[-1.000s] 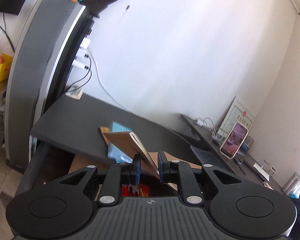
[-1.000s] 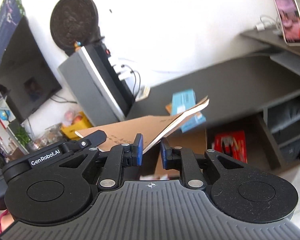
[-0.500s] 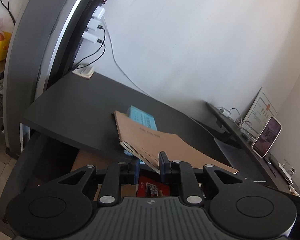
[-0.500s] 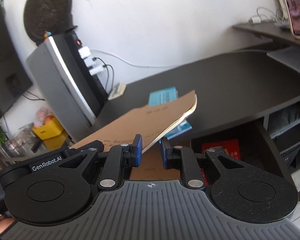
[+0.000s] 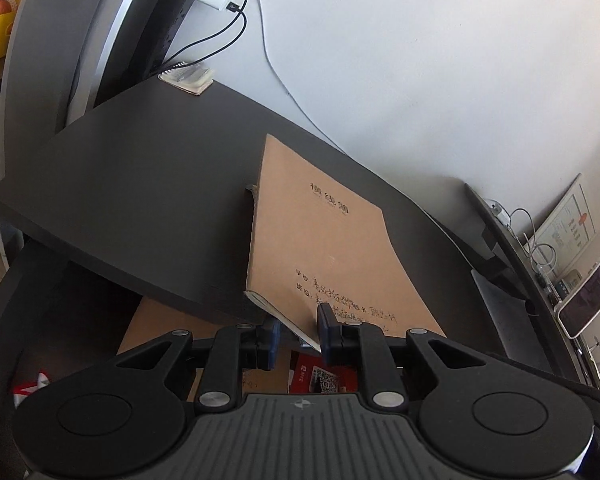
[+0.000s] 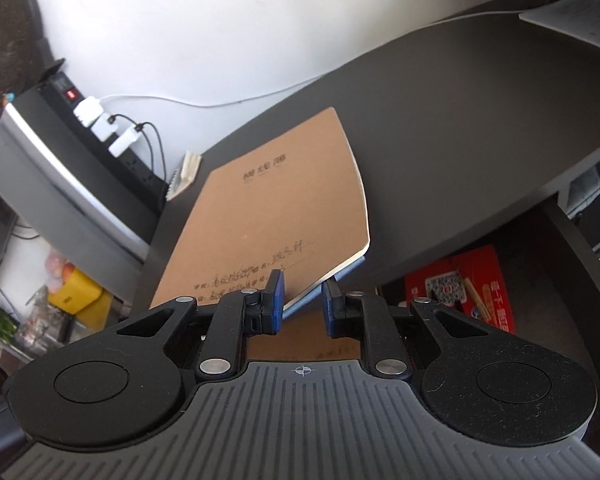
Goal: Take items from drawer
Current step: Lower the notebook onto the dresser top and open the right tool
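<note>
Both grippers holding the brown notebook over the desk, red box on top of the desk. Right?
Not quite. Both grippers hold the brown notebook over the desk, but the red box sits below the desktop, as the right wrist view shows.

Soft daylight fills both views, brightest on the white wall [image 5: 420, 60] ahead of the grippers, which looks washed out. The dark desk top [image 6: 460, 112] carries a dull sheen, while the space beneath it, just past the fingers, sits in deep shadow. Fisheye bending curves straight edges, corners darken, and focus softens toward the rims.
</note>
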`<state>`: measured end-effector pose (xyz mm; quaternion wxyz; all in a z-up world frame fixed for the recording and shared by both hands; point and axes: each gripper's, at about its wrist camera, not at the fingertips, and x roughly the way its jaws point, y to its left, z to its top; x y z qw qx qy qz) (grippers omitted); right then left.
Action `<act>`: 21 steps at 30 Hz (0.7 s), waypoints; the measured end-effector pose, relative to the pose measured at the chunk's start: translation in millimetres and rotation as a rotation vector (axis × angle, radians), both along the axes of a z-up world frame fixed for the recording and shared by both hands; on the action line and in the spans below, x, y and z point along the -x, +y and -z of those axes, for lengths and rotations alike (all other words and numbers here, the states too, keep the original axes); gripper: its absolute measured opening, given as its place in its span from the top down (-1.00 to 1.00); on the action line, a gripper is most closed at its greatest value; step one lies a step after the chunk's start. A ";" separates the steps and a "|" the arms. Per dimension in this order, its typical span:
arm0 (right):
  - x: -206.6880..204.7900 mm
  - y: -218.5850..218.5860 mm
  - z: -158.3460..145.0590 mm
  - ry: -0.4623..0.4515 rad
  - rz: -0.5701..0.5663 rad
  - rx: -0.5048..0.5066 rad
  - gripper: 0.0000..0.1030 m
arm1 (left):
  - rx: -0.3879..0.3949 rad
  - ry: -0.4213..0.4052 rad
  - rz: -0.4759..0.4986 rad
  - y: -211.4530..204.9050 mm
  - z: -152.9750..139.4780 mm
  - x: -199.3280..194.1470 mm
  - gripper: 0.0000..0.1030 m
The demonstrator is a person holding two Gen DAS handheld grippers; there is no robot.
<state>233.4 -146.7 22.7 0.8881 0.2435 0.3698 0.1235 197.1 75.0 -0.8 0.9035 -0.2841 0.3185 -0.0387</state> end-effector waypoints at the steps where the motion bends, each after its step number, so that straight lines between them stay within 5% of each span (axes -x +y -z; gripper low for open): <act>1: -6.3 1.3 1.9 0.007 0.002 0.000 0.60 | 0.003 0.007 -0.002 1.0 1.4 -6.9 0.66; 4: -23.5 5.1 7.4 0.026 0.010 -0.001 0.56 | 0.000 0.032 -0.010 4.2 7.1 -25.1 0.59; 11: -14.8 -3.4 8.8 0.052 -0.005 -0.040 -0.13 | -0.071 0.079 -0.052 15.4 12.8 -18.9 -0.35; 16: 13.9 -13.0 9.5 0.085 -0.016 -0.021 -0.20 | -0.140 0.119 -0.042 14.8 14.1 13.9 -0.52; 21: 50.4 -16.6 12.9 0.108 -0.038 0.080 -0.34 | -0.330 0.189 0.020 0.8 22.7 56.9 -0.62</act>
